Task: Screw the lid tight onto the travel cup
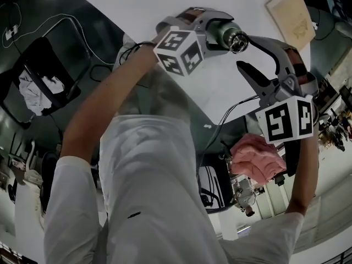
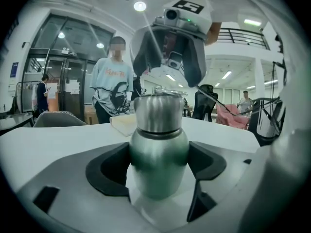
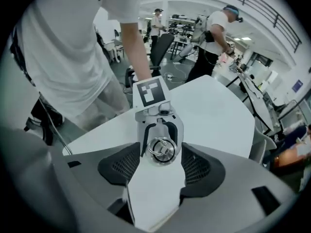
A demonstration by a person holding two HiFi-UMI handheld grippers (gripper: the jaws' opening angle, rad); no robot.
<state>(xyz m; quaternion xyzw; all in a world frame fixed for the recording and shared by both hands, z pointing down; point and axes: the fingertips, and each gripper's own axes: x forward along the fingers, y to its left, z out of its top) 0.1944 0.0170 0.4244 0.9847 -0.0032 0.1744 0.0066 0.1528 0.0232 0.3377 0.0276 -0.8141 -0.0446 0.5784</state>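
Left tool (image 2: 159, 169) fills the near view, both dark pads pressed on the green steel body of the travel cup (image 2: 158, 130), a firm hold on either side. Cup's upright over the white worktop (image 2: 58, 140); can't tell whether its base is resting there. Lid (image 3: 162, 150) sits on top, its metal ring (image 3: 160, 146) lying flat. Right tool (image 2: 166, 79) points steeply down over it, jaws spread wide, one on each side of the lid with a sliver of gap, gripping nothing. Further out, a pale wooden board (image 1: 290, 16) lies near the worktop's far edge, a pink cloth (image 1: 257, 157) sits off the worktop, and a person (image 2: 112, 89) stands in the background
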